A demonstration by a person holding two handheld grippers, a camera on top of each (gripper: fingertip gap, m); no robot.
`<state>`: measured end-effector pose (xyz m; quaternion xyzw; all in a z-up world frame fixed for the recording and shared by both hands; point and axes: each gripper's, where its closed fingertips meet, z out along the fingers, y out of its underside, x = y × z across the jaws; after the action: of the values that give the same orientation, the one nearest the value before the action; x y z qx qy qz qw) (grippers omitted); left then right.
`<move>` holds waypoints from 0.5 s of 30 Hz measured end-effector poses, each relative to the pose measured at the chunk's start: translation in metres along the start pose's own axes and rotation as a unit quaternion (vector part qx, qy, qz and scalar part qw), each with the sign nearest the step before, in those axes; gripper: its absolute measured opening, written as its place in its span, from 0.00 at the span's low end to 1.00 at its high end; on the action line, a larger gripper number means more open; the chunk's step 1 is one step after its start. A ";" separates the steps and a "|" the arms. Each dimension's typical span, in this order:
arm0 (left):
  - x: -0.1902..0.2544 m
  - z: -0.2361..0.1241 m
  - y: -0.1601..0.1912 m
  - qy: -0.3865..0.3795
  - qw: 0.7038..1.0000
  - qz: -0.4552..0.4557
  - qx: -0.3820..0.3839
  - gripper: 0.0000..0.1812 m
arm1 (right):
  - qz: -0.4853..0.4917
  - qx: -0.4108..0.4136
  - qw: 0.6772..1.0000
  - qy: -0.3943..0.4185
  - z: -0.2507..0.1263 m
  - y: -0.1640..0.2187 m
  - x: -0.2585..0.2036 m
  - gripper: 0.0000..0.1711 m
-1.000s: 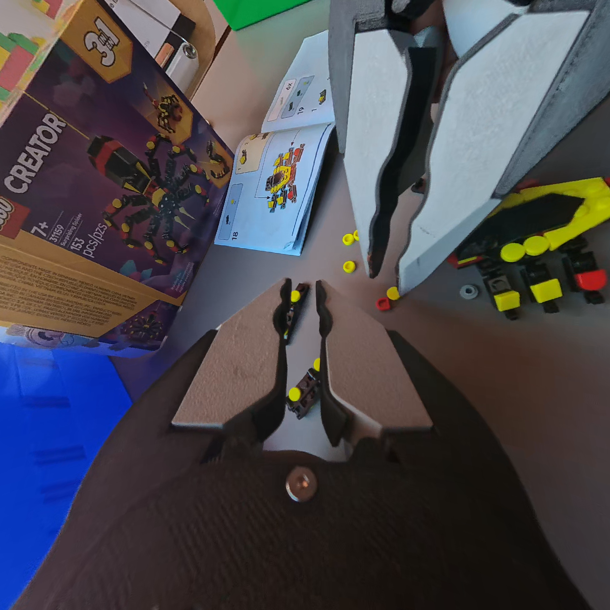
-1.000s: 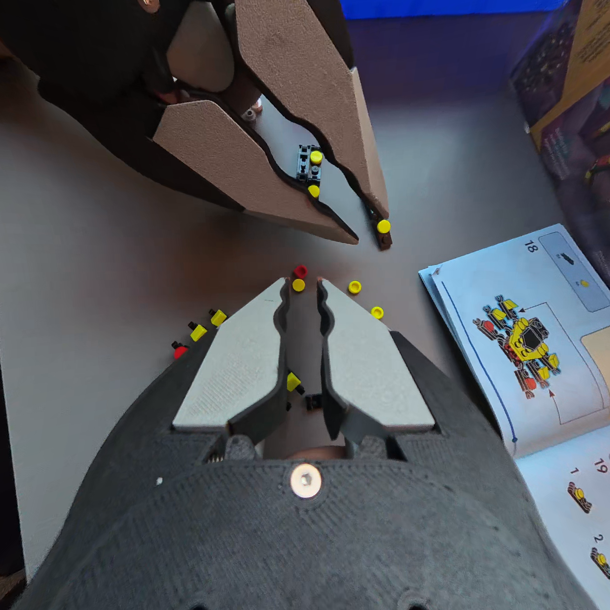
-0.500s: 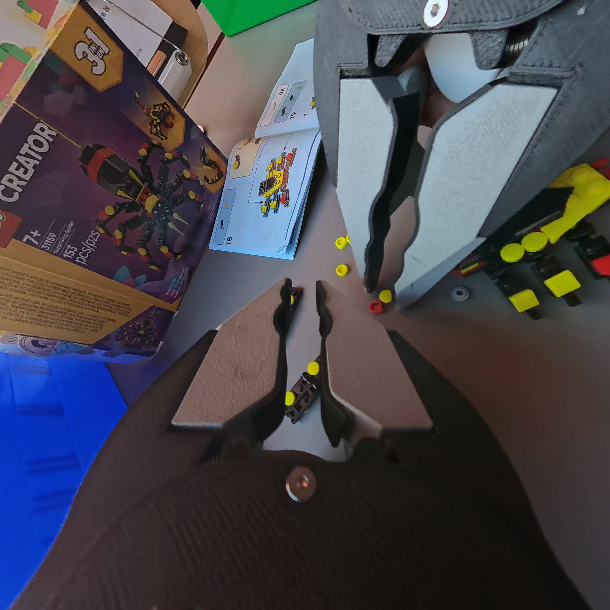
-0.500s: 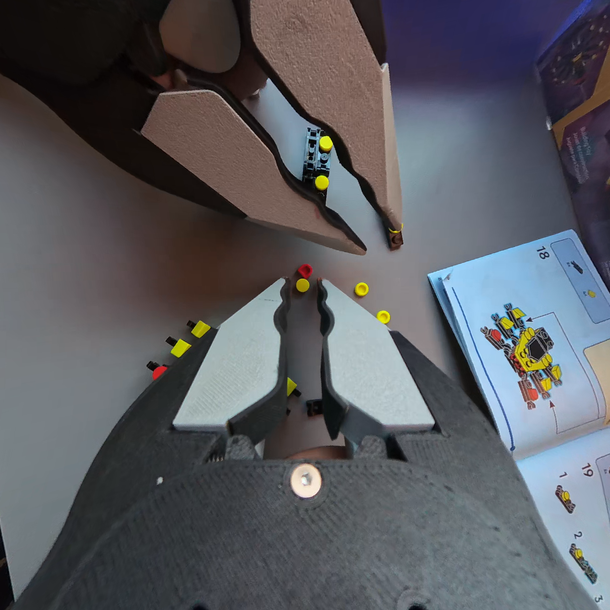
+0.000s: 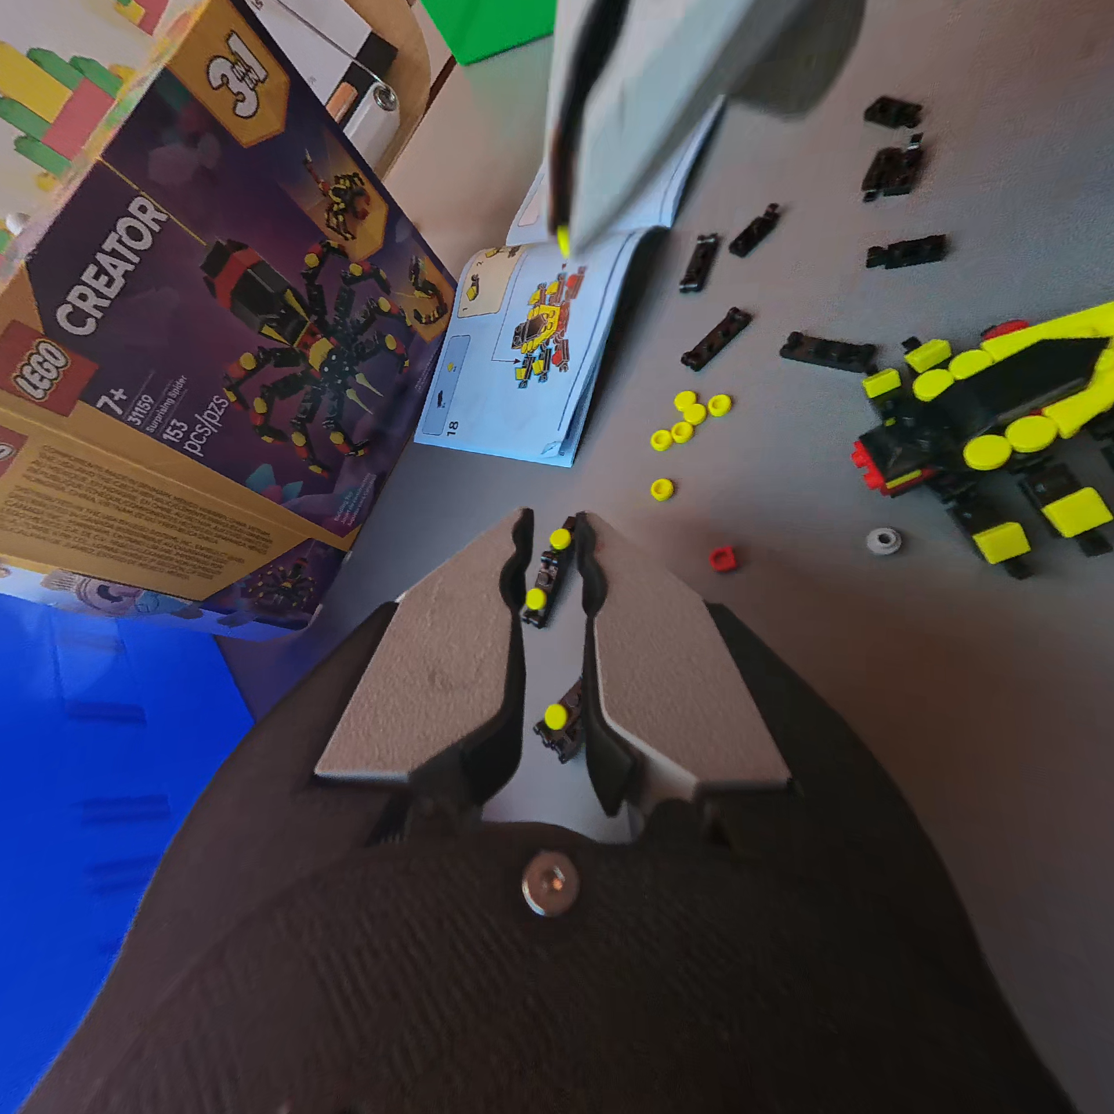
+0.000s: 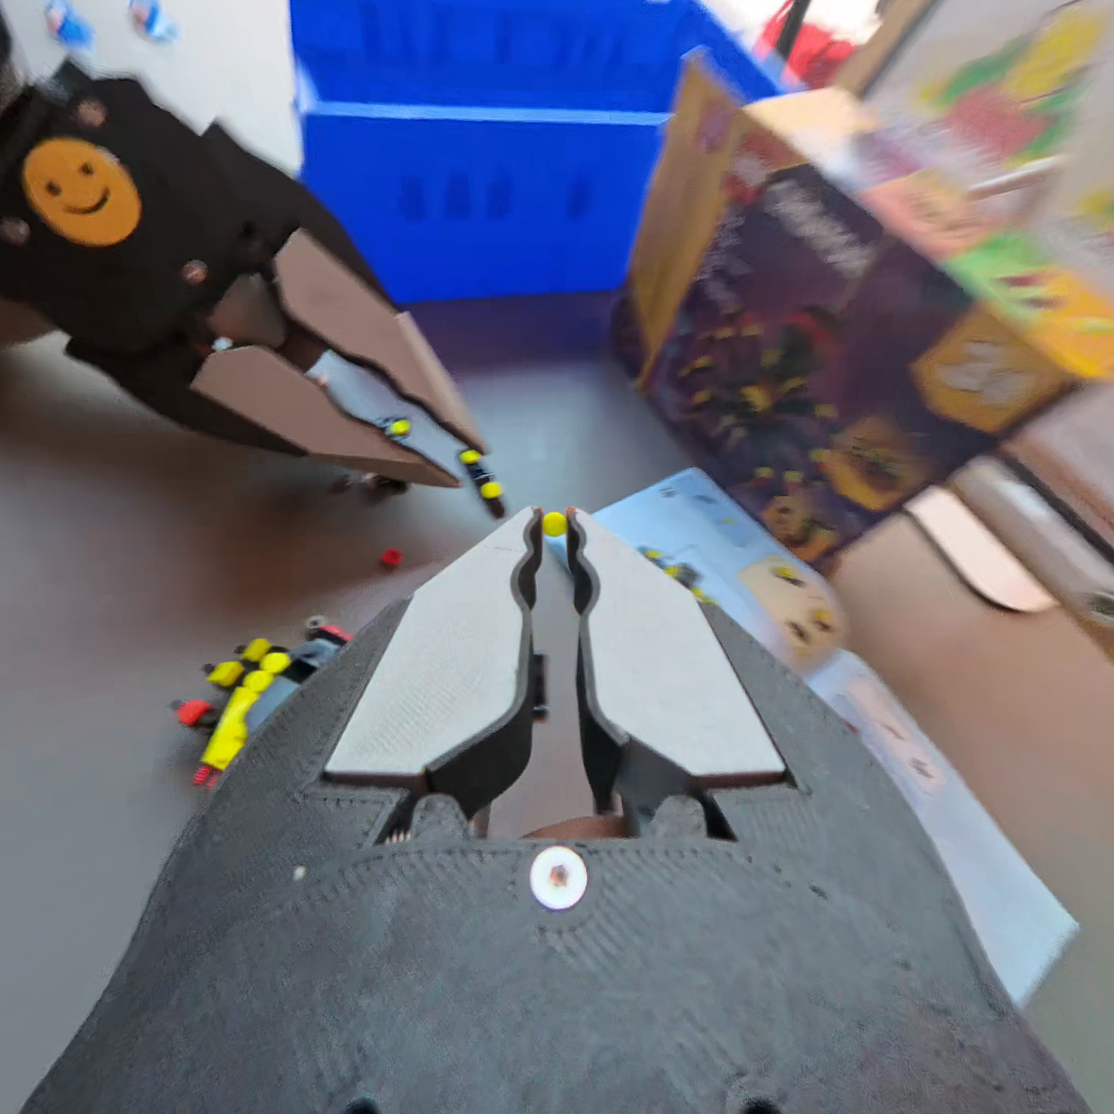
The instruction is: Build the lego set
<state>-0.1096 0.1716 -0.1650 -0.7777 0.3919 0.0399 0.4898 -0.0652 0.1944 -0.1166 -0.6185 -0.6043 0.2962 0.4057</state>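
While the set box (image 6: 844, 337) blurs at upper right, I see my right gripper (image 6: 554, 523) clenched on a yellow stud (image 6: 554, 524); my left gripper (image 5: 553, 530) pinches a black leg piece (image 5: 547, 572) at frame centre — its far end hidden.

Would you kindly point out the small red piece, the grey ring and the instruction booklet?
small red piece (image 5: 722, 558), left wrist view, its top face.
grey ring (image 5: 884, 539), left wrist view, its rim.
instruction booklet (image 5: 512, 386), left wrist view, open page.

In the left wrist view, the booklet (image 5: 530, 355) lies between the box (image 5: 199, 337) at left and the half-built model (image 5: 994, 434) at right
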 end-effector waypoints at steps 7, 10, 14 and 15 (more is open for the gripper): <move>-0.003 0.008 0.009 -0.019 1.000 0.021 -0.011 0.06 | 0.059 0.066 0.995 0.045 -0.052 0.024 0.064 0.02; -0.001 0.008 0.007 -0.025 0.999 0.044 -0.002 0.06 | 0.056 0.068 0.995 0.042 -0.060 0.041 0.073 0.02; -0.008 0.009 0.009 -0.047 0.997 0.054 -0.006 0.04 | 0.084 0.109 0.990 0.009 -0.063 0.047 0.073 0.02; -0.010 0.010 0.009 -0.052 0.997 0.055 -0.006 0.04 | 0.095 0.118 0.988 -0.001 -0.062 0.047 0.072 0.02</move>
<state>-0.1187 0.1830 -0.1721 -0.7544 0.4079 0.1099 0.5024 0.0187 0.2597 -0.1170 -0.6205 -0.5037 0.4033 0.4458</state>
